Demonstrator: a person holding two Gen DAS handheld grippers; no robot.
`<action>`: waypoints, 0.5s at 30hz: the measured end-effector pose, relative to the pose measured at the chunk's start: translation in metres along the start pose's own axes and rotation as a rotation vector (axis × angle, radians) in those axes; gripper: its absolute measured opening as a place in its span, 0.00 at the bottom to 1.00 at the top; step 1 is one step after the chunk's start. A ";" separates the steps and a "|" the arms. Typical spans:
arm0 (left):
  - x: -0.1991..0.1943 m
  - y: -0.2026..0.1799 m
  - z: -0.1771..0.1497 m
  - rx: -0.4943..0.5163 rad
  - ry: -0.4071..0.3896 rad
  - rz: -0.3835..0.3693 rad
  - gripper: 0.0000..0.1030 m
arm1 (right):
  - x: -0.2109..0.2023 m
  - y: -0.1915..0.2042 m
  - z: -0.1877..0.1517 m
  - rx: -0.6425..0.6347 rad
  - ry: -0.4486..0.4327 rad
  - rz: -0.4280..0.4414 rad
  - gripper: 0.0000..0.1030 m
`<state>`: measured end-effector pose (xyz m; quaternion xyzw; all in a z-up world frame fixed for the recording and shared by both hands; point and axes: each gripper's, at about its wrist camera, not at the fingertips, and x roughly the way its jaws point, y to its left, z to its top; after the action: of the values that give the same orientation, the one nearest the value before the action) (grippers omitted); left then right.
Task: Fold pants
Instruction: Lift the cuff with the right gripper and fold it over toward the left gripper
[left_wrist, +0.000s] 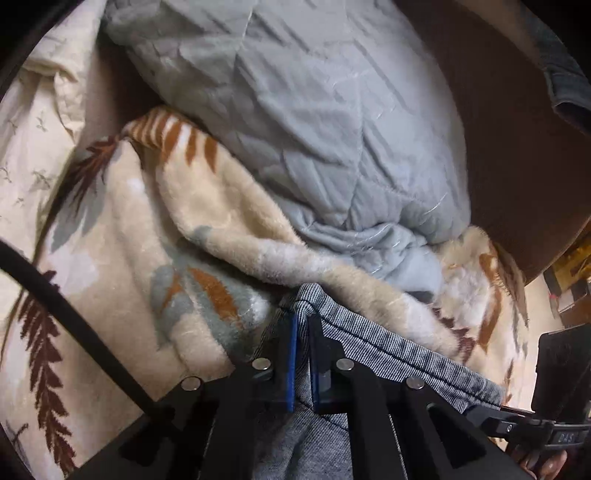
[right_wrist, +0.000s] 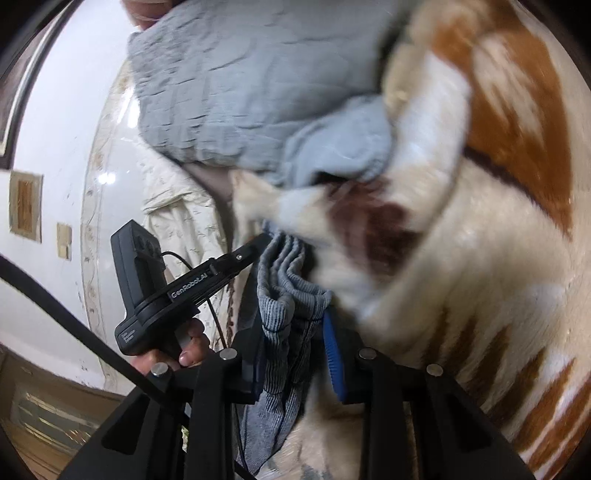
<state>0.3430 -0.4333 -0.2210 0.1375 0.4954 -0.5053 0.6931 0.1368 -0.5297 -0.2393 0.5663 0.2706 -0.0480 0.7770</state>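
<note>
Left tool (left_wrist: 302, 354): clenched on pants (left_wrist: 388, 354) edge; hem runs off to its right.
Right tool (right_wrist: 295, 354): grasping bunched pants (right_wrist: 291, 295) folds, cloth hanging below.
Blanket (left_wrist: 122, 229): just ahead of both tools, under pants.

Left gripper (left_wrist: 302, 332) clamped; right gripper (right_wrist: 295, 332) — pinching too.

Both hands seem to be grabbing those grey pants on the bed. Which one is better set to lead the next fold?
Probably the left gripper: its jaws pinch flat on a thin edge of the pants. The right gripper has a thick bunch between wider jaws.
</note>
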 end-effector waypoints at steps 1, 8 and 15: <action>-0.010 0.002 -0.001 0.000 -0.018 -0.006 0.05 | -0.002 0.004 -0.001 -0.018 -0.006 0.001 0.28; -0.088 0.023 -0.014 -0.050 -0.171 -0.069 0.05 | -0.015 0.061 -0.021 -0.212 -0.033 0.068 0.27; -0.171 0.064 -0.055 -0.121 -0.281 -0.071 0.05 | -0.010 0.112 -0.062 -0.378 0.014 0.122 0.27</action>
<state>0.3665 -0.2701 -0.1260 0.0058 0.4275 -0.5130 0.7443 0.1485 -0.4362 -0.1520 0.4260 0.2456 0.0547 0.8690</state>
